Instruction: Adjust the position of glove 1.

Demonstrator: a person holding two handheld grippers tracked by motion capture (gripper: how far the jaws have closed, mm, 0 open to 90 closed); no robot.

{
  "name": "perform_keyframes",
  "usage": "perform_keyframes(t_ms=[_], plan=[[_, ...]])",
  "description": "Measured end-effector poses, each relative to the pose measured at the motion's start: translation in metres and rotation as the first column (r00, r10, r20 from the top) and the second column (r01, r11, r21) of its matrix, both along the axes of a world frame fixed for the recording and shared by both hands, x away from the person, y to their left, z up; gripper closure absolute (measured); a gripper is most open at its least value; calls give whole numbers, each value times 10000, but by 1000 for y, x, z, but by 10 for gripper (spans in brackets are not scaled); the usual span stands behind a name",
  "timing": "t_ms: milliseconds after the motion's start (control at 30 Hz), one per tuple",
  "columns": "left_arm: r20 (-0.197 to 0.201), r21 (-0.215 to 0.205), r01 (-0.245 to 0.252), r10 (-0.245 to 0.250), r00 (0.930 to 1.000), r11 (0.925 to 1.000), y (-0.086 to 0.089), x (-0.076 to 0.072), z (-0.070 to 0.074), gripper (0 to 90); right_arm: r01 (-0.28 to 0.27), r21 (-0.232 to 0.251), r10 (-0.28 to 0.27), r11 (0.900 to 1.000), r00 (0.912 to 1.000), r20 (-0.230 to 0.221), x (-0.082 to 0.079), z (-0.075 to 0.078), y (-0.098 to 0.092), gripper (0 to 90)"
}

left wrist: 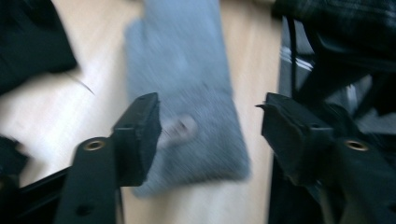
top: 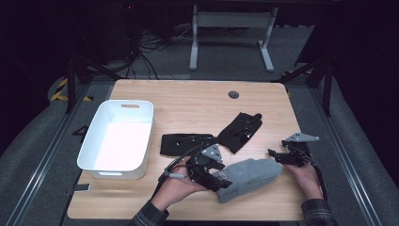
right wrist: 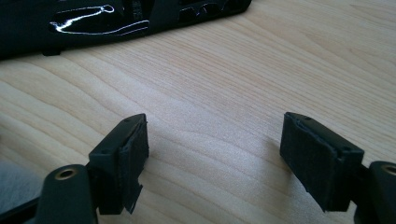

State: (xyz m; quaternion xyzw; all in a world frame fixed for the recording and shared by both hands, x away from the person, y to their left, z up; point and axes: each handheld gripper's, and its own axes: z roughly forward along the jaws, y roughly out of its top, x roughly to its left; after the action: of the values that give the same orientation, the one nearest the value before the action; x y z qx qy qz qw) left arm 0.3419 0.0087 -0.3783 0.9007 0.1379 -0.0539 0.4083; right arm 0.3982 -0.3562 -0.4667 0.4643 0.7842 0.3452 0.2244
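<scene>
White bin (top: 120, 141) sits left of the grey mitten (top: 249, 178) on the tabletop (top: 197, 101); left gripper (top: 221, 181) at the mitten's cuff, jaws spread, nothing pinched; right gripper (top: 277, 157) by its tip, jaws spread; likely regrasp mitten, then carry to bin.

The high view looks forward and down from above the person's side, taking in the whole table (top: 188, 101); the left gripper view rides low, facing down close over the grey mitten (left wrist: 187, 88), also seen in the high view; the right gripper view looks nearly level, close along the tabletop toward a black glove (right wrist: 121, 18).
</scene>
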Motion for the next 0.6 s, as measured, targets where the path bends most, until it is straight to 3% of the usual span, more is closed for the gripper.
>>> perform_keyframes(t_ms=[100, 133, 167, 300, 600], plan=[[-65, -279, -356, 355, 9993, 9990, -10, 18, -1, 291, -3, 6, 3, 10000, 10000, -4, 0, 0, 0, 244], [-65, -279, -356, 355, 9993, 9990, -10, 18, -1, 283, -3, 6, 3, 10000, 10000, -4, 0, 0, 0, 244], [-29, -155, -428, 428, 9991, 9990, -16, 27, -3, 274, -6, 6, 6, 10000, 10000, -4, 0, 0, 0, 244], [177, 24, -371, 370, 9992, 9993, -29, 37, -7, 212, -4, 23, 4, 10000, 10000, -9, 0, 0, 0, 245], [-153, 752, 36, -25, 9999, 9972, -71, 48, -29, 148, -23, 25, 23, 10000, 10000, -13, 0, 0, 0, 245]])
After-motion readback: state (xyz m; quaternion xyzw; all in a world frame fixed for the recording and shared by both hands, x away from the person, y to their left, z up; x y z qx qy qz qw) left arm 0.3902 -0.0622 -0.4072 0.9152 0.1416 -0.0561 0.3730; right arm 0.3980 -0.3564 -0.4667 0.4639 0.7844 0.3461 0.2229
